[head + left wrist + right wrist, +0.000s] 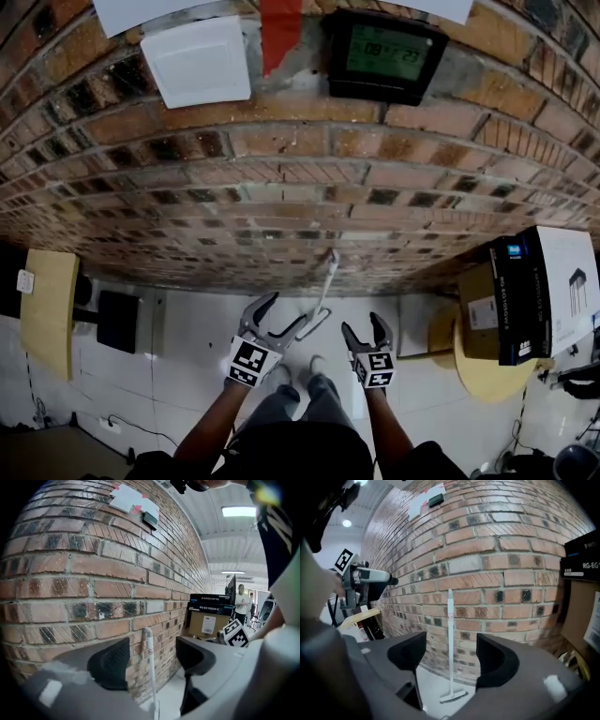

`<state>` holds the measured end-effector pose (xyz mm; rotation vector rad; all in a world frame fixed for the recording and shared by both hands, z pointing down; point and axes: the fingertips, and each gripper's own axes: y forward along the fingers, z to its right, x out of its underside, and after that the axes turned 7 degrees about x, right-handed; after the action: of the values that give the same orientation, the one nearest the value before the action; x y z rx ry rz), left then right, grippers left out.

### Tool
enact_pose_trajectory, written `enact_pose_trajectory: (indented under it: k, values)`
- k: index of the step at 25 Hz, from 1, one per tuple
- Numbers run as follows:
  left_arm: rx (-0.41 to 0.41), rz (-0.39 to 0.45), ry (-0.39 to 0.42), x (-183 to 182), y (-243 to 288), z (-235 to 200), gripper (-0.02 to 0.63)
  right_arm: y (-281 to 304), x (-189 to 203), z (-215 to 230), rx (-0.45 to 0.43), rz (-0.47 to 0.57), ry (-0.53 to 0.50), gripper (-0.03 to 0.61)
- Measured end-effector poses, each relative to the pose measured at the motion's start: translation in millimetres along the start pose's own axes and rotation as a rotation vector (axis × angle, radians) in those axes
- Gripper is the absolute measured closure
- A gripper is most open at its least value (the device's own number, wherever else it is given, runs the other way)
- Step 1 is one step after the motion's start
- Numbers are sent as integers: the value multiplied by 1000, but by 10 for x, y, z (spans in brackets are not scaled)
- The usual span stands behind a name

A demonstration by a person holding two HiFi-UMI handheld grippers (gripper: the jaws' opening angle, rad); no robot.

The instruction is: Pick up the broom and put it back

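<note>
Brick wall (281,178) filled most of the head view, and the white broom (328,277) stood upright against it, with its brush down on the pale floor (187,347). The left gripper (300,307) was held in front of the broom with both jaws wide apart. In the left gripper view the broom (150,667) appeared in the gap between the pads but beyond them, not touched. The right gripper (364,326) was just beside the left one, also wide open and holding nothing. Its own view showed the whole broom (450,644) in the gap, apart from the jaws. A cardboard box (480,323) stood near the wall on the right.
</note>
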<state>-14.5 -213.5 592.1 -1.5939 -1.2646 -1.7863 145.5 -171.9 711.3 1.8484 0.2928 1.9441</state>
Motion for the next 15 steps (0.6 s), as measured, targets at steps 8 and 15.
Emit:
enact_pose_trajectory:
  k: [8,15]
  values:
    - [-43,-47,-49,163,78,-11,305,940,369,-77,-125,-96,18,238]
    - [-98,-75,-88,333,-89,-63,305,1516,469,-301,-193,-144,26,239]
